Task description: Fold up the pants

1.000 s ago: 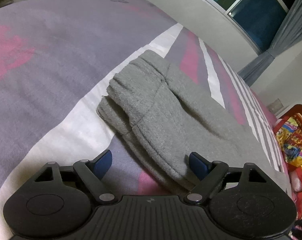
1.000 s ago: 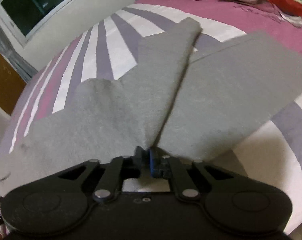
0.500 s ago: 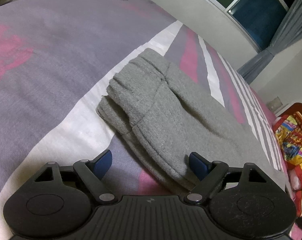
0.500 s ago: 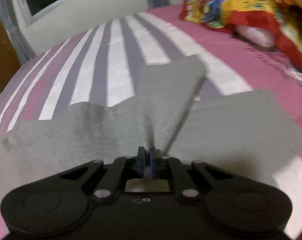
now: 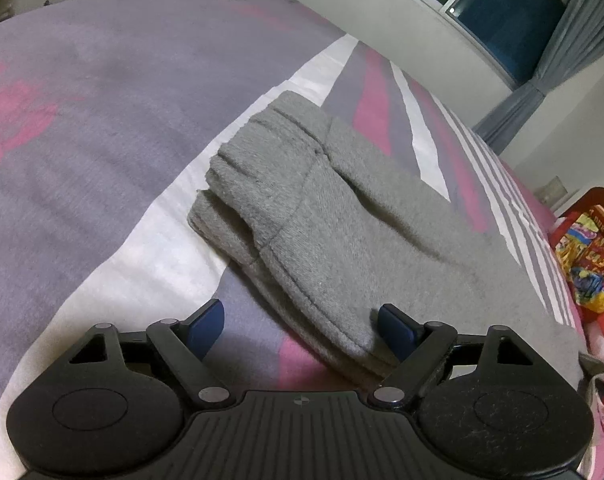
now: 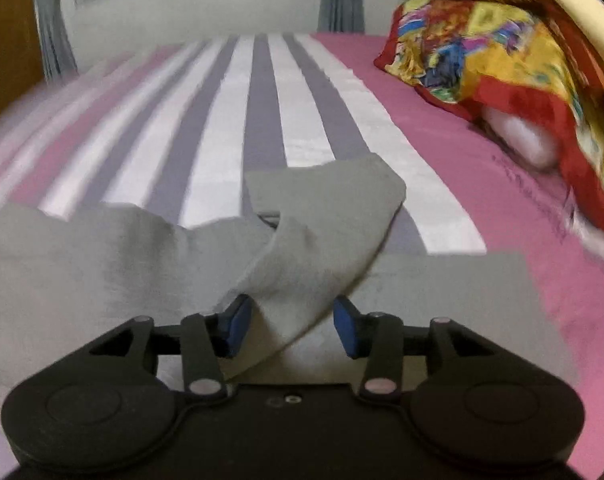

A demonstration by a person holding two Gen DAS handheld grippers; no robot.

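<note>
on the striped bed (image 5: pixel 102 128), my left gripper (image 5: pixel 300 322) hangs wide at the 6 o'clock hem of the soft, limp pants (image 5: pixel 321 216), best pinched at seams, while my right gripper (image 6: pixel 288 322) is opening around a raised fold, pads off it.

Pants (image 5: pixel 341 216) flat on the bed (image 5: pixel 102 100), pillow (image 6: pixel 481 48) at its right, window (image 5: pixel 513 12) behind

A home bedroom: striped bedspread (image 6: pixel 262 120), patterned pillow (image 6: pixel 481 52), curtained window (image 5: pixel 513 12).
</note>
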